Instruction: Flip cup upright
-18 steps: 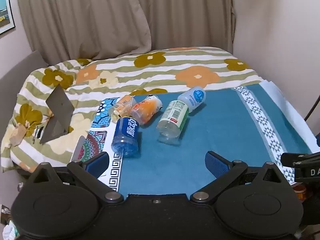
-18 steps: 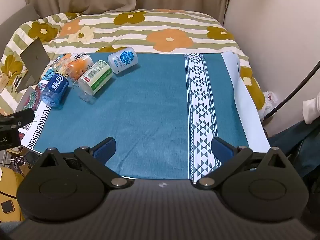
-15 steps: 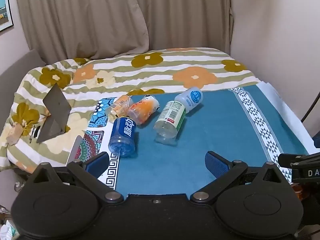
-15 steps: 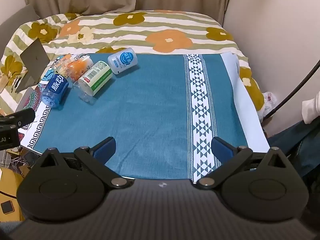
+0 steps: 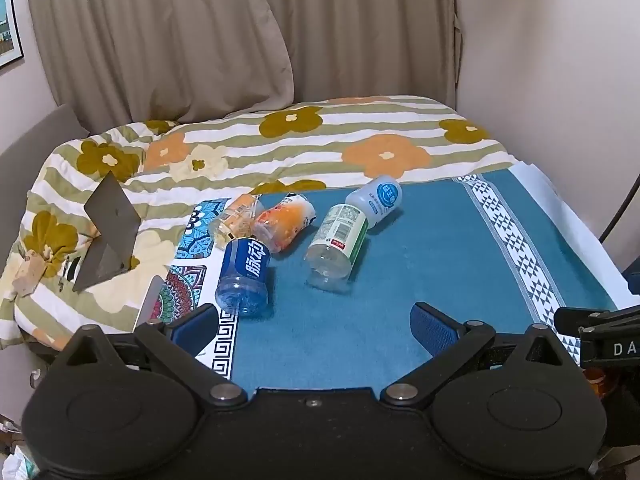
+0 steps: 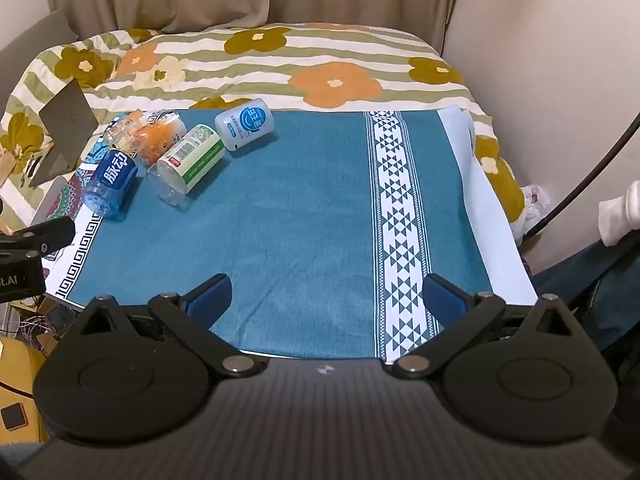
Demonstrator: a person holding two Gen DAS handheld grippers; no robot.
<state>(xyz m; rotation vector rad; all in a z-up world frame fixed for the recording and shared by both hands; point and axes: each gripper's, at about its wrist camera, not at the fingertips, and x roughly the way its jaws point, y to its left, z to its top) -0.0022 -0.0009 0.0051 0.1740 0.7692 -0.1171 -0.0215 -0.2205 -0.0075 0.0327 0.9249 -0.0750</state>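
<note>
Nothing flipped yet. Five cups [image 5: 242, 273] lying on their sides in a bunch at the far left of the blue cloth [image 5: 440, 256]. Left claw [image 5: 314, 322] wide apart, holding nothing. Right claw [image 6: 326, 296] wide apart too, well away from them. All the lifting left to do.

Blue cloth [image 5: 440, 256] ahead of both hand-held grippers: matt woven fabric, fine nap. Bottles lying on it ahead-left are plastic: blue bottle [image 5: 245, 276] clear and glossy with a shiny film label, green-label bottle [image 5: 338, 240] clear with a paper-like label, white bottle [image 5: 376, 199] opaque, semi-matt. Quilt [image 5: 320, 140] beyond is soft matt cotton-like cloth. Curtain [image 5: 180, 40] is matt drapery. Left hand-held gripper [image 5: 312, 326]: matt black plastic, metal pivot pins, textured blue pads [image 5: 430, 326].
</note>
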